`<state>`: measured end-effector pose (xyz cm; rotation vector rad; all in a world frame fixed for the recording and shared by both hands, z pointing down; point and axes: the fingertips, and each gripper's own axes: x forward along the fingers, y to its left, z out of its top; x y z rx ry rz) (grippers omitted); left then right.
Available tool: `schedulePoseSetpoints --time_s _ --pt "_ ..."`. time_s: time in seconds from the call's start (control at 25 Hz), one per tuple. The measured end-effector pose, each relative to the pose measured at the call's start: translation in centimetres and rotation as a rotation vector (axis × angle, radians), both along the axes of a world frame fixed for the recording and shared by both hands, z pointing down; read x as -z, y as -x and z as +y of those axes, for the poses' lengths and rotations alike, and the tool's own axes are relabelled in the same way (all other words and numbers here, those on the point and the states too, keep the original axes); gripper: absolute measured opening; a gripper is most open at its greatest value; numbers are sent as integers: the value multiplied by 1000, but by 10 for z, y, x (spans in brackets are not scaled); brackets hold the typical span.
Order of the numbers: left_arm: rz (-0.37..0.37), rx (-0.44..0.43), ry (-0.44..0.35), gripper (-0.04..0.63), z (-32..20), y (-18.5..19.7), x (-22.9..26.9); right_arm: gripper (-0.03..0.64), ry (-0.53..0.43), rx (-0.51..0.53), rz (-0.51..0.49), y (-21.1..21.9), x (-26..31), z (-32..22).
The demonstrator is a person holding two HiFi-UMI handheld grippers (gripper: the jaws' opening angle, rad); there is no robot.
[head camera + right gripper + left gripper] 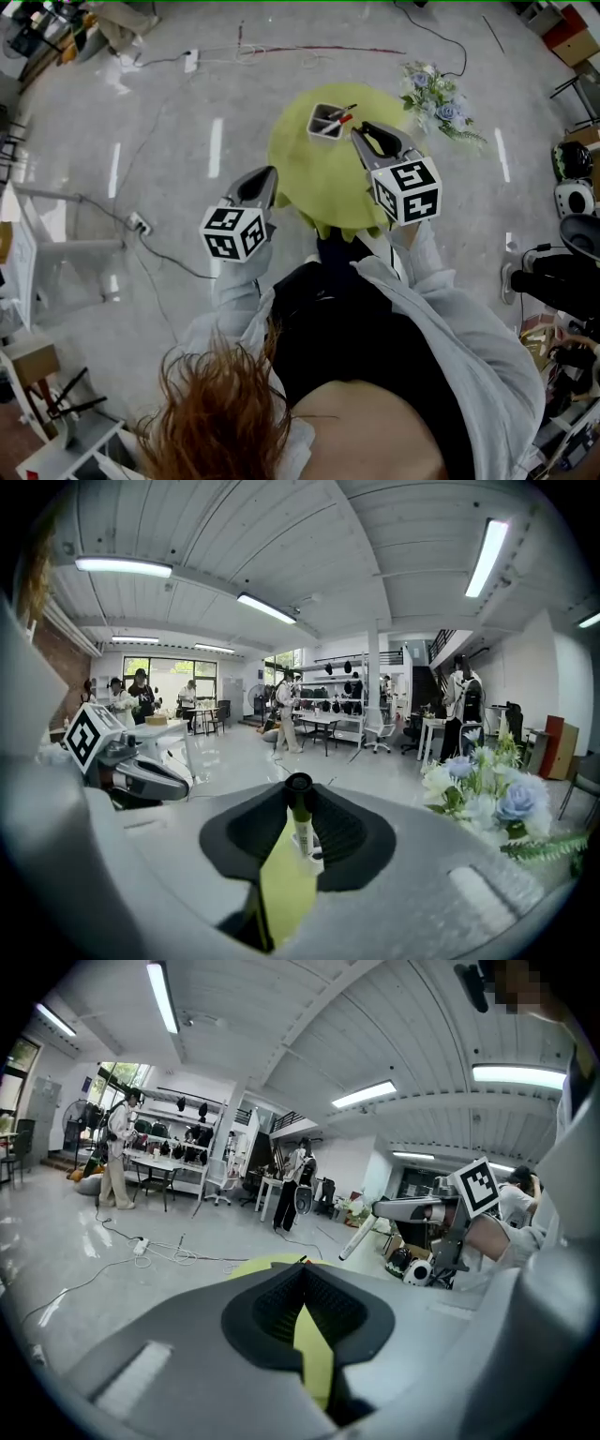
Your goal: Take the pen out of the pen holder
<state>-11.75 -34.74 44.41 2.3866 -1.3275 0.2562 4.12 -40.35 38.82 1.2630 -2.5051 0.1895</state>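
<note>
Left: my left claw (302, 1267), jaws together with nothing between them, over the near-left edge of the green table (309, 183). Centre: the pen holder (327, 124), standing on the table's far side, with a red-tipped pen (343, 118) leaning out of it. Right: my right claw (298, 797), just beside the holder, clamped on a dark-capped pen (303, 825) held upright; whether its lower end has cleared the holder, I cannot tell.

A pen (302, 825) is being held upright between the jaws of the right gripper (298, 791), dark cap uppermost. A yellow-green table (284, 892) is being glimpsed through the gap below, with flowers (487, 782) at right.
</note>
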Motion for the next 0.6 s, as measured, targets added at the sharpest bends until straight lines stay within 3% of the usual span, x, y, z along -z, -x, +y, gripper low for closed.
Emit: schedulePoseSetpoints --time_s 0.6 --pt "14 -66 -44 17 23 -30 7 86 4 -116 -49 -49 -9 55"
